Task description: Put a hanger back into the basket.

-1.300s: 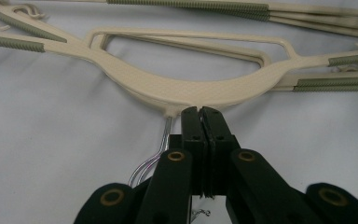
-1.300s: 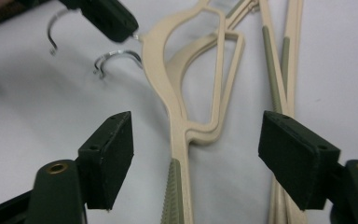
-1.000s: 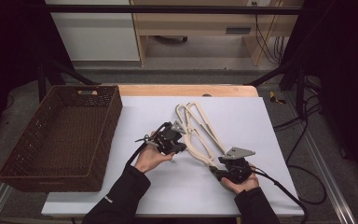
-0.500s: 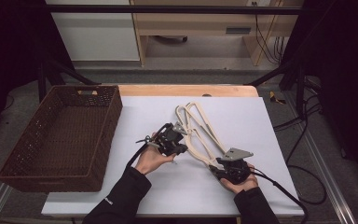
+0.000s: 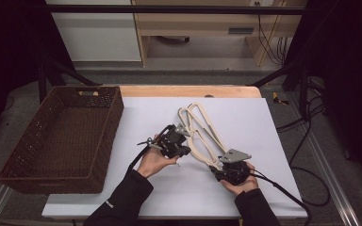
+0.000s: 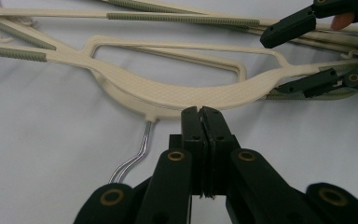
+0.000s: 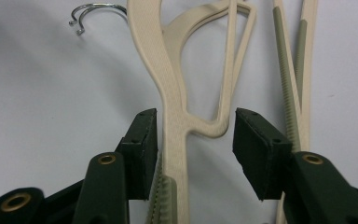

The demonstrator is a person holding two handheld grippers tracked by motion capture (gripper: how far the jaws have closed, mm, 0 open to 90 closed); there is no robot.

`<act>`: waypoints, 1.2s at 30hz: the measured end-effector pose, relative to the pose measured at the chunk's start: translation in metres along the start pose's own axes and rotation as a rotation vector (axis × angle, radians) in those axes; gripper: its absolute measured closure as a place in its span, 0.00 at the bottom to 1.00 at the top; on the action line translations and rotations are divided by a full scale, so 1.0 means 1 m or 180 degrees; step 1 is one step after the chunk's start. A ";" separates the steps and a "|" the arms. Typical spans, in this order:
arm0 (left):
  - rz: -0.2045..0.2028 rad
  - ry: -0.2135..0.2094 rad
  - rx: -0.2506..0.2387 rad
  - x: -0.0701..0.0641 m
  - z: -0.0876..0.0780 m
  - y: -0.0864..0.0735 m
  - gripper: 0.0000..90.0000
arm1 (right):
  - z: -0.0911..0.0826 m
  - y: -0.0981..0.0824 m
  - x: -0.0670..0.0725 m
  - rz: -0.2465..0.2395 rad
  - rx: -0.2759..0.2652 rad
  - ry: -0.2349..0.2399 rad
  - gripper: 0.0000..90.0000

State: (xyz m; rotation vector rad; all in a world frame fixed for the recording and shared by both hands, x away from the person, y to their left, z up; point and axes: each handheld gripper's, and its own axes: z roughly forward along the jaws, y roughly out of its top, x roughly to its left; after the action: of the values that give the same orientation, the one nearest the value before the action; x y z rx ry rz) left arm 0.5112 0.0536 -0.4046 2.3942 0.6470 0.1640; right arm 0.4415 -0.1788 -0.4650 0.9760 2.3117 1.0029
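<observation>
A: Where are the hangers (image 5: 199, 134)?
B: On the white surface (image 5: 264, 122), to the right of the brown basket (image 5: 66, 136).
A: And your tongs?
B: Your left tongs (image 6: 199, 114) are clenched at a hanger's middle. Your right tongs (image 7: 193, 140) have just been opening around a hanger arm.

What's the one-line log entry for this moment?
left gripper: shut, tips at cream hangers neck by metal hook | right gripper: open astride hanger arm, jaws just opening | wicker basket: left of hangers
</observation>
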 end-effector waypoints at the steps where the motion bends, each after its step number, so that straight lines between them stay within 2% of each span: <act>1: 0.0011 0.0001 0.0009 0.000 0.000 0.000 0.99 | 0.000 0.000 0.000 0.0000 0.0000 0.0000 0.54; 3: 0.0002 0.0025 0.0002 -0.002 0.000 0.000 0.99 | 0.000 0.001 0.000 -0.0053 -0.0018 0.0004 0.52; 4: -0.0009 0.0022 -0.0007 -0.002 -0.001 0.000 0.99 | -0.002 0.005 0.002 -0.0110 -0.0099 -0.0022 0.51; 5: -0.0017 0.0017 -0.0006 -0.002 -0.001 0.001 0.99 | -0.002 0.005 0.002 -0.0110 -0.0099 -0.0022 0.51; 6: -0.0018 0.0017 0.0004 -0.003 -0.001 0.001 0.99 | -0.003 0.010 0.003 -0.0128 -0.0165 0.0015 0.51; 10: -0.0036 0.0031 -0.0013 -0.004 -0.002 0.003 0.99 | -0.002 0.018 0.007 -0.0191 -0.0185 0.0047 0.53; 18: -0.0042 -0.0003 -0.0006 -0.006 -0.004 0.003 0.99 | 0.011 0.028 0.016 -0.0341 -0.0079 0.0107 0.65; 20: -0.0044 -0.0001 -0.0007 -0.007 -0.004 0.003 0.99 | 0.013 0.028 0.017 -0.0409 -0.0051 0.0111 0.71; 22: -0.0042 0.0000 -0.0004 -0.007 -0.004 0.003 0.99 | 0.014 0.028 0.017 -0.0440 -0.0044 0.0112 0.81; 28: -0.0028 0.0019 -0.0050 -0.007 -0.004 0.003 0.98 | 0.012 0.027 0.018 -0.0573 -0.0083 0.0117 0.83; 31: -0.0091 -0.0016 -0.0182 -0.007 -0.008 0.003 0.94 | 0.011 0.027 0.018 -0.0597 -0.0095 0.0108 0.84; 32: -0.0095 -0.0013 -0.0253 -0.007 -0.010 0.003 0.81 | 0.009 0.027 0.017 -0.0639 -0.0121 0.0072 0.85; 33: -0.0083 -0.0009 -0.0325 -0.006 -0.013 0.003 0.81 | 0.009 0.027 0.017 -0.0639 -0.0121 0.0072 0.85; 35: -0.0068 0.0027 -0.0557 -0.007 -0.021 0.003 0.66 | 0.006 0.028 0.017 -0.0649 -0.0140 0.0065 0.87; 36: -0.0089 0.0042 -0.0834 -0.007 -0.032 0.002 0.53 | 0.003 0.029 0.015 -0.0677 -0.0153 0.0000 0.87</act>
State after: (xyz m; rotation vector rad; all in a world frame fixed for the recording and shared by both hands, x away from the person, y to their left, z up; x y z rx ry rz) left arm 0.4969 0.0664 -0.3772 2.1332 0.6240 0.2379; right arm 0.4458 -0.1524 -0.4468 0.6937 2.3216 0.9651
